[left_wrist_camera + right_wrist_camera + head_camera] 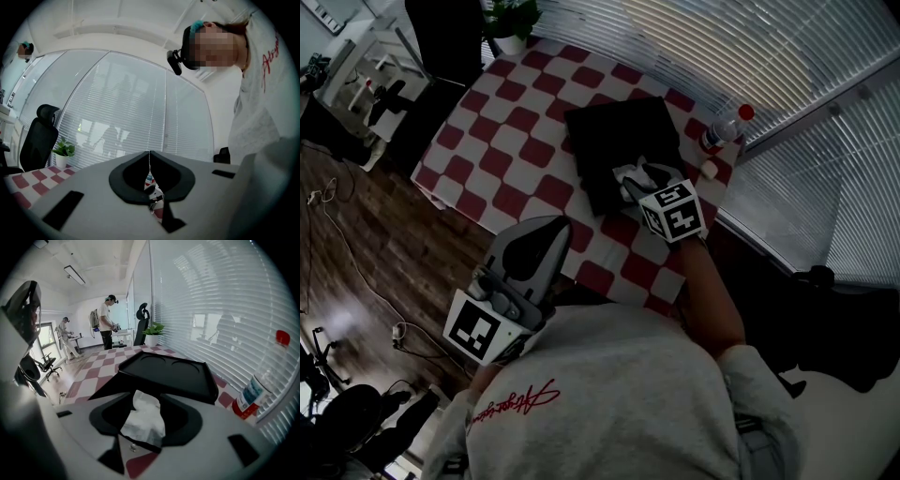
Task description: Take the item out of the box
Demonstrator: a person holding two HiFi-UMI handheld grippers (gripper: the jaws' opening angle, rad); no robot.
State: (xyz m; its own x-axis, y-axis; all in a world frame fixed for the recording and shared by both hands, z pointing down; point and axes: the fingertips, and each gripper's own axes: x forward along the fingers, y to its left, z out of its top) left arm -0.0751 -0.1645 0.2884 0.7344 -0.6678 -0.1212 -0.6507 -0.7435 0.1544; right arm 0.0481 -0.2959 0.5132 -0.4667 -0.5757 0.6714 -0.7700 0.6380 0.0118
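A flat black plastic box (619, 136) with two round dents in its top lies on a table under a red-and-white checked cloth (502, 155). The right gripper (636, 180) reaches over the edge of the box nearest the person, and its jaws are clamped on a crumpled white paper tissue (143, 420). In the right gripper view the tissue bulges up between the jaws, in front of the box's near rim. Whether the tissue's lower end touches the box cannot be told. The left gripper (546, 230) is held well away from the box, off the table's near edge and close to the person's grey sweatshirt (609, 394). Its jaws are pressed together with only a thin slit between them and nothing in them. To the right of the box, near the window blinds (750, 56), stands a clear plastic bottle with a red cap (724, 128). Beyond the far side of the box, at the table's far edge, stands a small green plant in a white pot (514, 21).
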